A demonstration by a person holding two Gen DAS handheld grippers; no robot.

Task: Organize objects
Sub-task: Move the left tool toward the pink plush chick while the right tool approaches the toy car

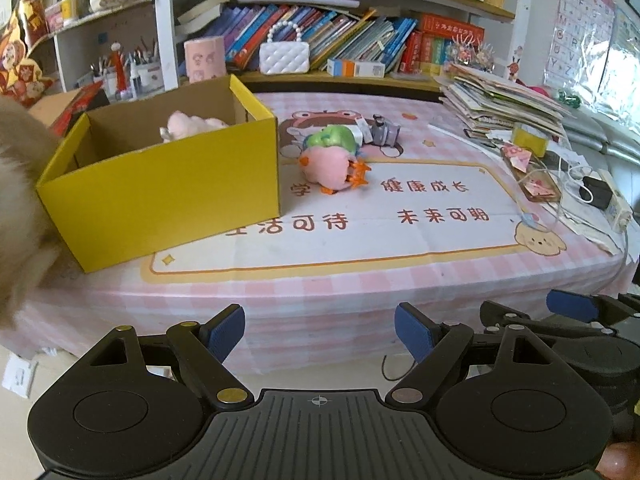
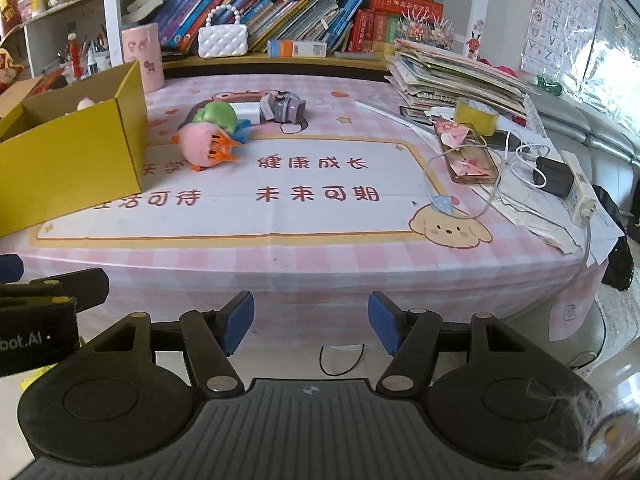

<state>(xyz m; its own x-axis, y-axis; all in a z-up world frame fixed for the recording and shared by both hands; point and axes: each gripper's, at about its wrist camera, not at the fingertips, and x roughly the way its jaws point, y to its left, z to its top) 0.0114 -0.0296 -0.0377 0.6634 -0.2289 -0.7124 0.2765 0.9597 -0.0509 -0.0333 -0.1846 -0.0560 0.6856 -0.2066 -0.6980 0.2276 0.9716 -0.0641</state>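
Where it lies sideways, pink plush [image 1: 328, 168] looks perhaps birdlike.

Pink-green plush duck [image 1: 332, 160] on side beside yellow box [image 1: 160, 184]; pink plush [image 1: 188, 125] inside.

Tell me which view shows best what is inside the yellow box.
The left wrist view: it looks down into the yellow box and shows a pink plush inside. The right wrist view catches only the box's end, with just the plush's top peeking over the rim.
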